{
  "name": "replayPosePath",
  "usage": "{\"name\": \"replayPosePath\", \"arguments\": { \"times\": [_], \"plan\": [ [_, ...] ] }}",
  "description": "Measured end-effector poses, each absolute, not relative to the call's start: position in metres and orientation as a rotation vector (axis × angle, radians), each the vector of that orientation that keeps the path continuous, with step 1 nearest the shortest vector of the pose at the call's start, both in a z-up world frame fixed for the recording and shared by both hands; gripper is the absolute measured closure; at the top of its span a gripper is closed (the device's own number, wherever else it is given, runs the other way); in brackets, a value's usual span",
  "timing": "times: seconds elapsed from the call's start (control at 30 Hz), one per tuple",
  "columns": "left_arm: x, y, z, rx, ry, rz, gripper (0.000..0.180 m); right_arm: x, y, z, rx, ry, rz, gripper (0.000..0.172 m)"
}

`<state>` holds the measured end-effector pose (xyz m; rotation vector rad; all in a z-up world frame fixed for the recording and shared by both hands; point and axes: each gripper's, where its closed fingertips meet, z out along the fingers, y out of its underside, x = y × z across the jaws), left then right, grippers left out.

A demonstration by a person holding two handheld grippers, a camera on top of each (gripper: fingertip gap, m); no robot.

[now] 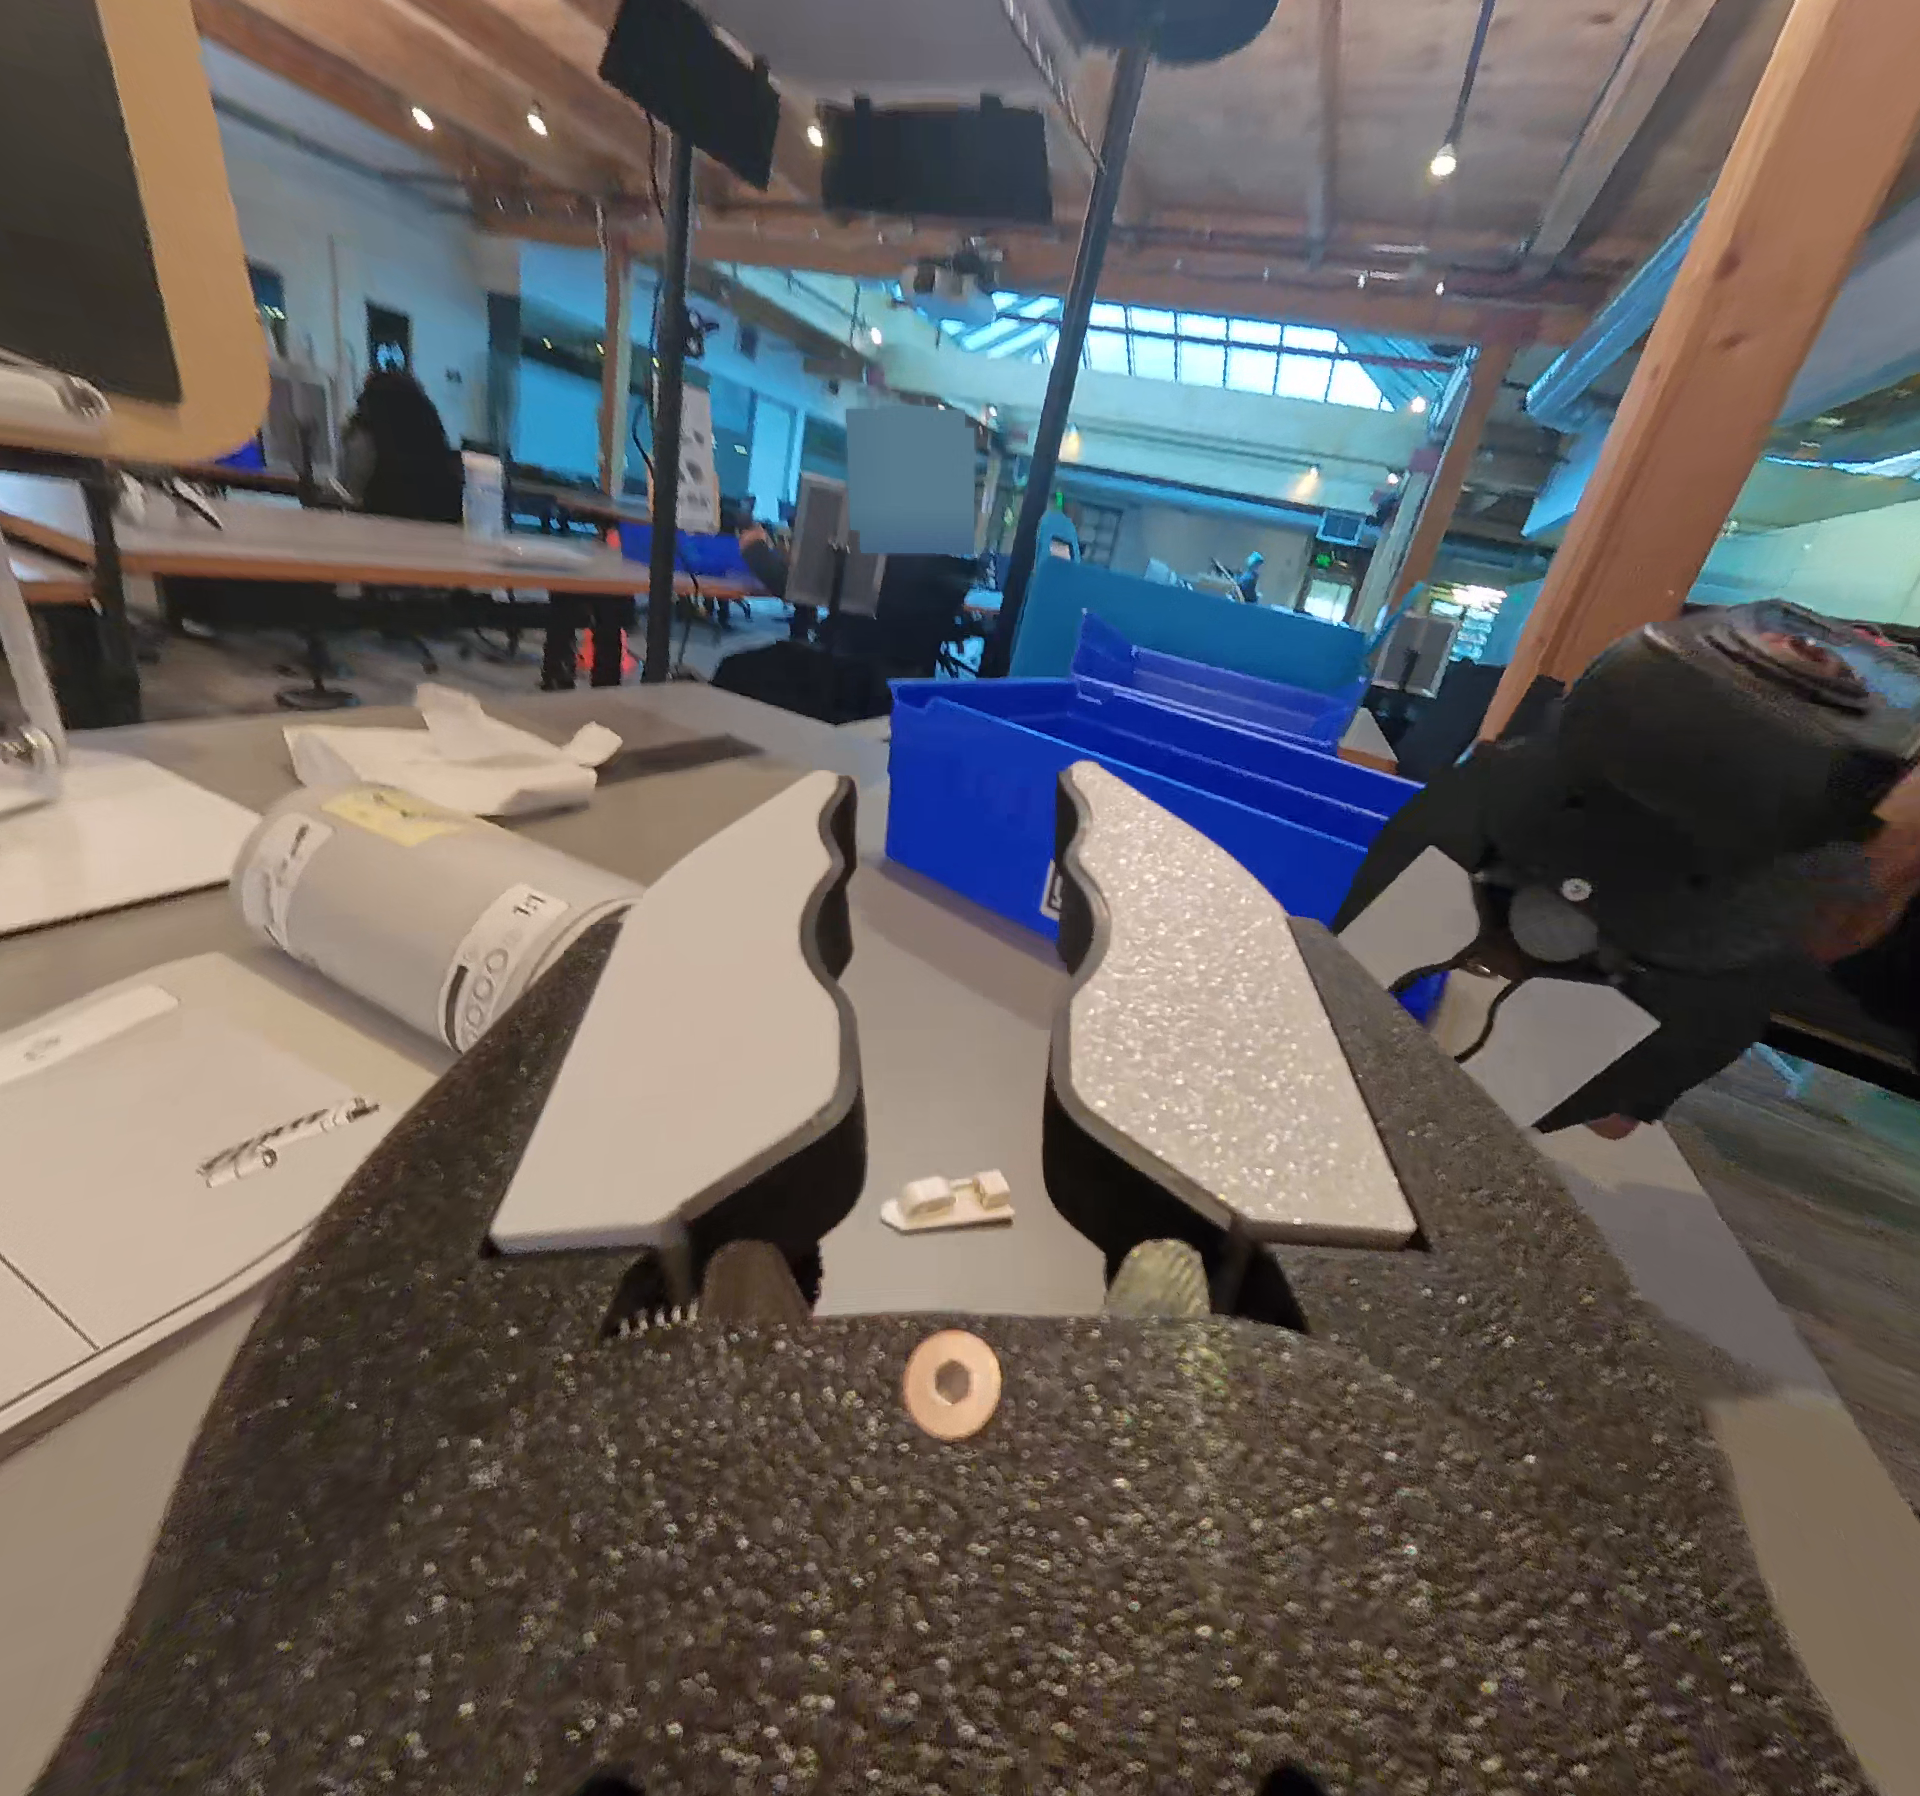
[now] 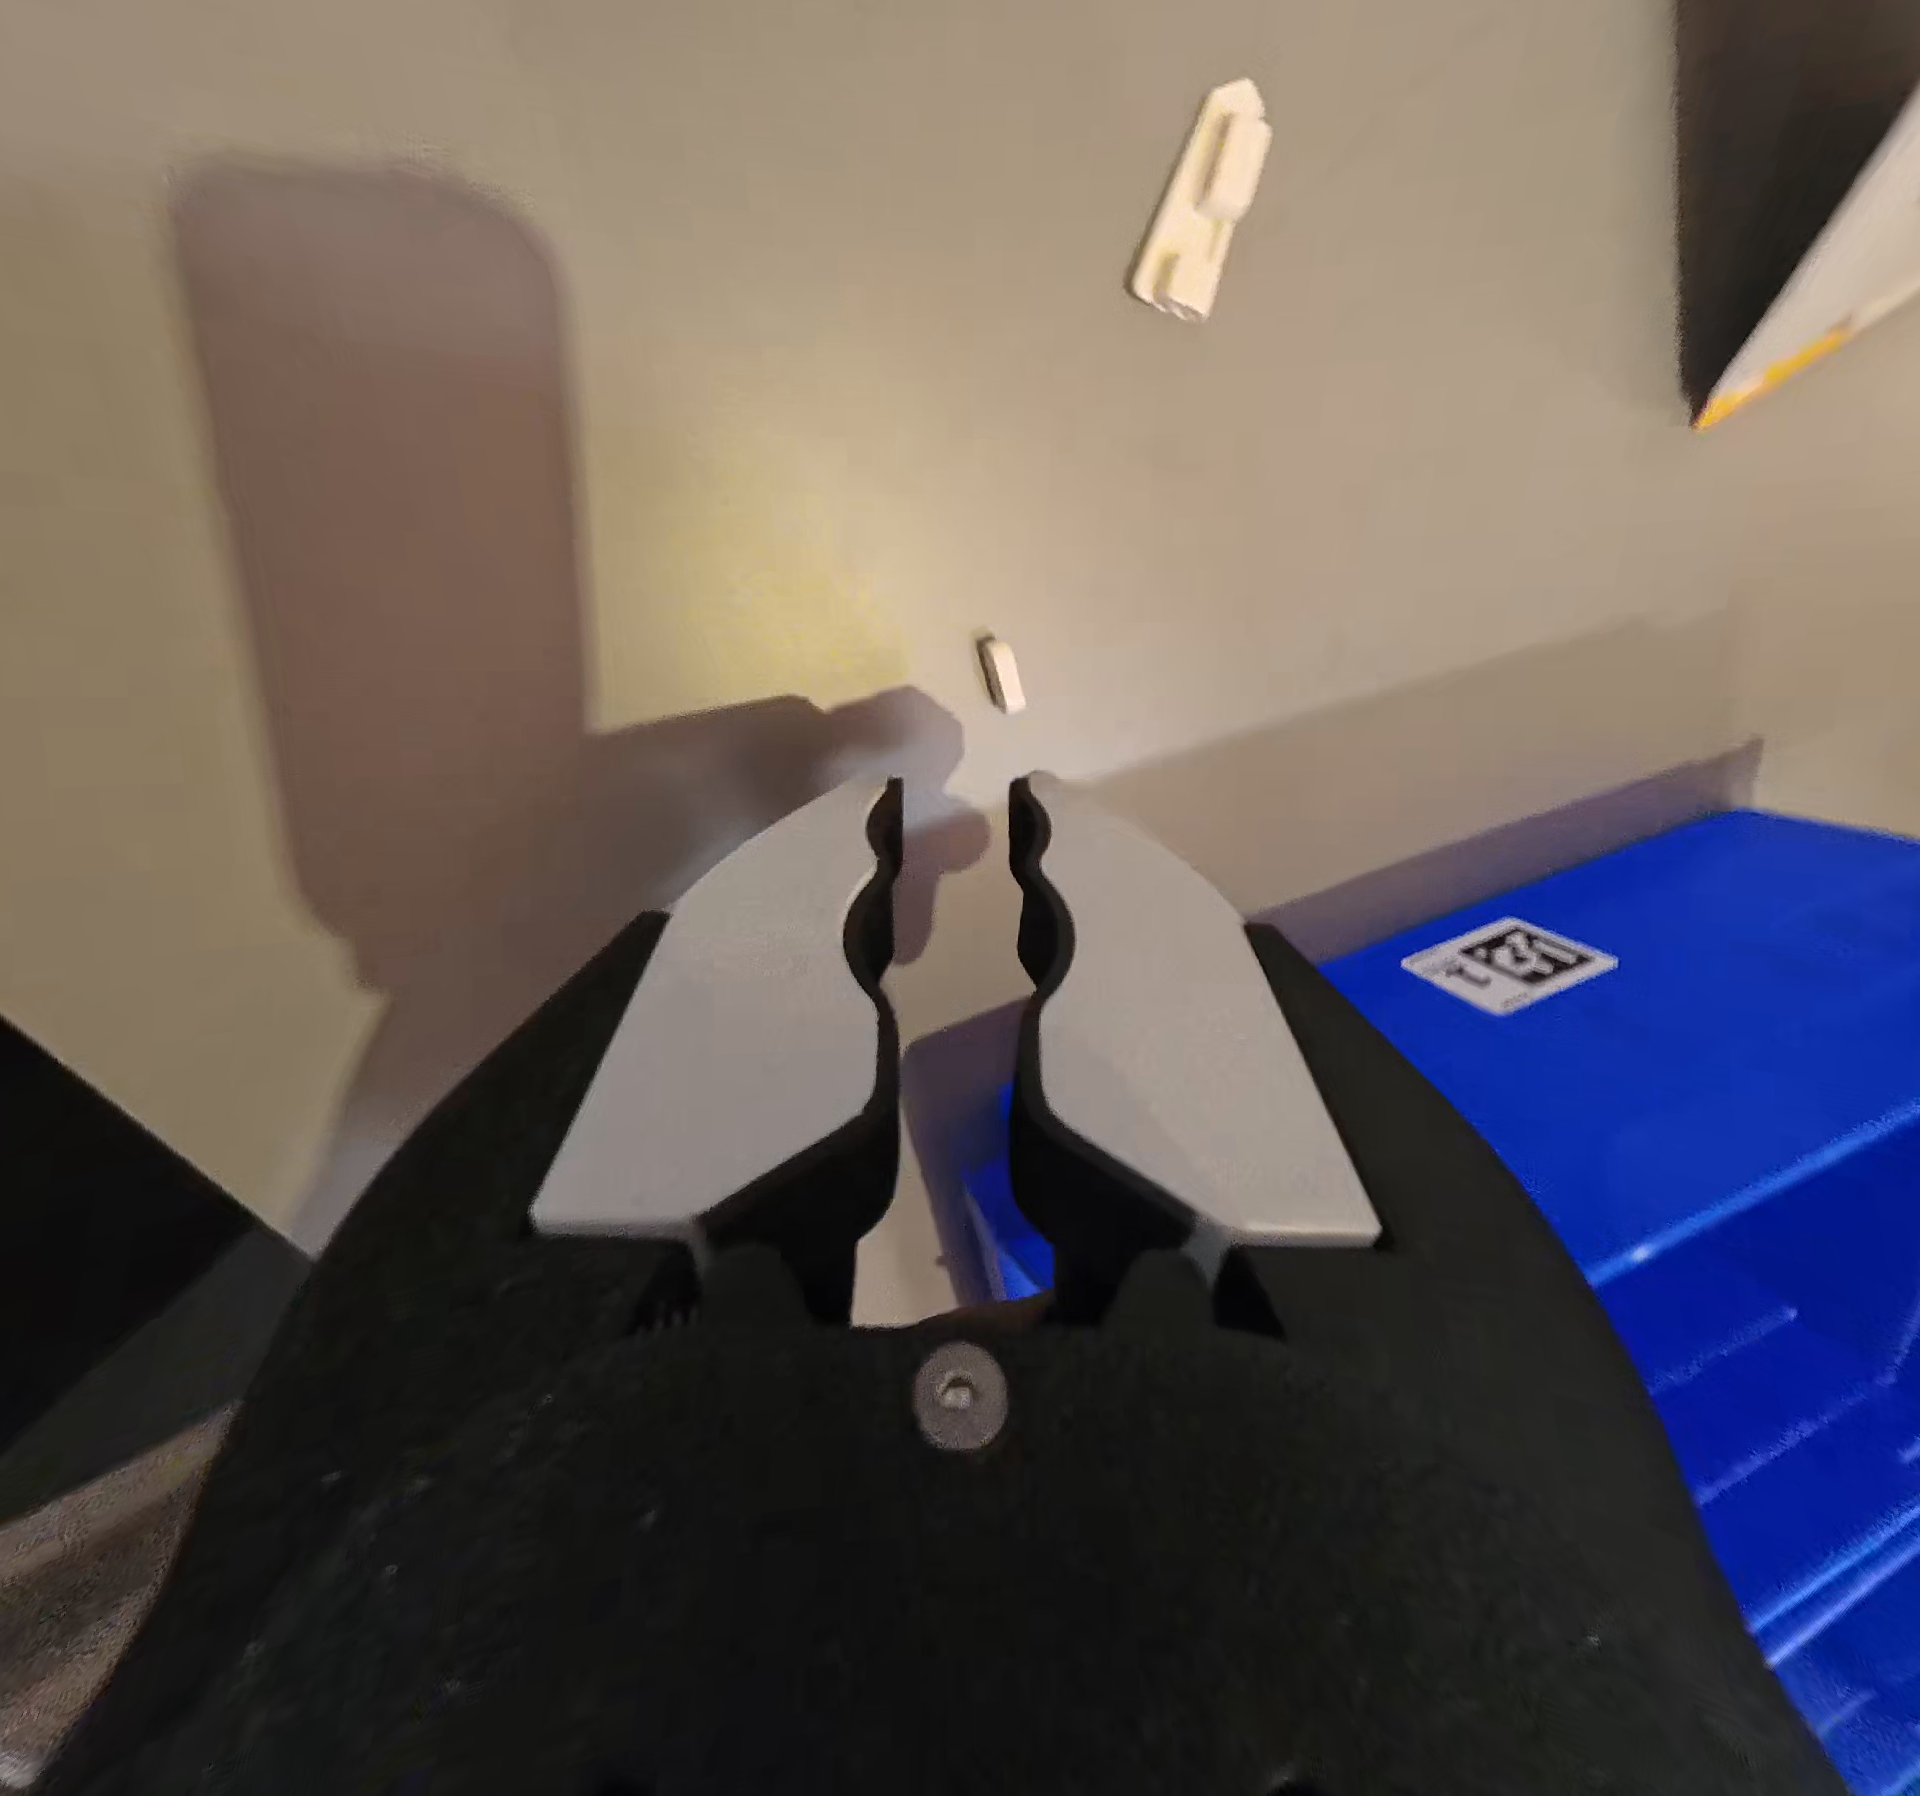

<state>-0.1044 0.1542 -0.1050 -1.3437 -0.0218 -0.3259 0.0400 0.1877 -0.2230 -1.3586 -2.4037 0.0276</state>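
The left gripper hung low over the grey bench with its fingers spread apart and nothing between them. A small white plastic clip lay flat on the bench under that gap, back near the base of the fingers, not at the tips. In this view its long side ran across the gap, from one finger toward the other. A blue bin stood just past the fingertips, and a grey tube with labels lay on its side to the left, near a white crumpled cloth.

The right gripper pointed down at the bench with its fingers a little apart and holding nothing. A tiny white piece lay on the bench just ahead of its fingertips, a bit to the right. The white clip lay farther ahead and to the right, well apart from those fingers, with its long side pointing mostly away from them. The corner of the blue bin sat close on the right.

The left fingers looked nearer to the clip; the right fingers were nearer to the tiny piece.
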Motion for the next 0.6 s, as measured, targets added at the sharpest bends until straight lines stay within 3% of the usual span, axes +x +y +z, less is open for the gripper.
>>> {"name": "replayPosePath", "arguments": {
  "times": [0.27, 0.33, 0.47, 0.6],
  "plan": [
    [-0.115, 0.161, -0.106, -1.367, -0.091, -0.189, 0.135, 0.079, 0.190, -0.220, -1.451, -2.226, 0.257, 0.152],
    [-0.117, 0.166, -0.107, -1.380, -0.076, -0.118, 0.143, 0.081, 0.189, -0.227, -1.439, -2.209, 0.258, 0.152],
    [-0.112, 0.168, -0.103, -1.348, 0.005, -0.056, 0.180, 0.075, 0.191, -0.239, -1.439, -2.174, 0.290, 0.151],
    [-0.105, 0.165, -0.102, -1.354, 0.040, -0.130, 0.180, 0.067, 0.194, -0.245, -1.397, -2.169, 0.310, 0.152]
  ]
}}
